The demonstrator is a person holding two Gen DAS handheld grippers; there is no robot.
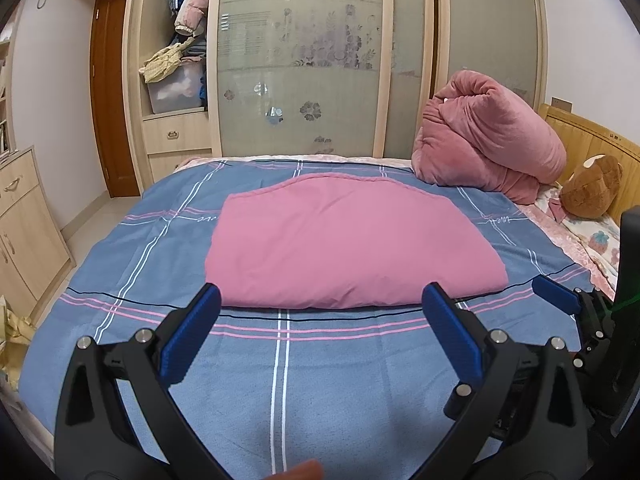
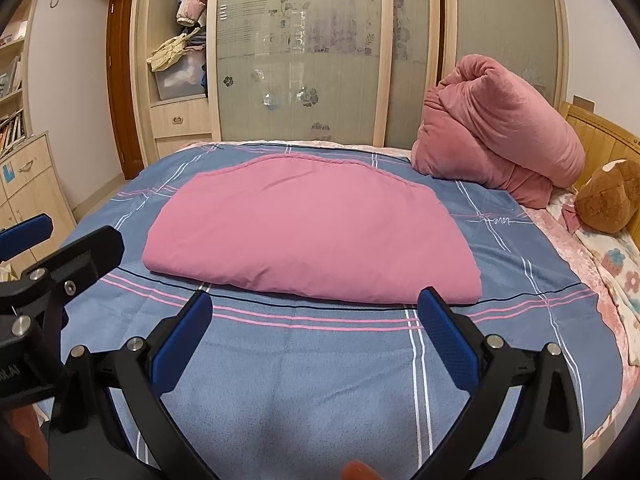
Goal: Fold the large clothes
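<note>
A pink garment (image 1: 348,240) lies folded into a flat rounded packet in the middle of the bed (image 1: 120,264); the right wrist view shows the same garment (image 2: 308,236). My left gripper (image 1: 320,300) hovers just short of its near edge, open, nothing between its blue pads. My right gripper (image 2: 316,304) hangs open beside it, near the garment's right front corner, also holding nothing. The right gripper's blue fingertip (image 1: 556,292) shows at the right of the left wrist view, and the left gripper's black finger (image 2: 92,252) at the left of the right wrist view.
A bundled pink quilt (image 1: 488,144) and a brown plush toy (image 1: 592,188) sit at the headboard on the right. Behind the bed stands a wardrobe with sliding glass doors (image 1: 300,60) and open shelves of clothes. A low cabinet (image 1: 24,220) stands left of the bed.
</note>
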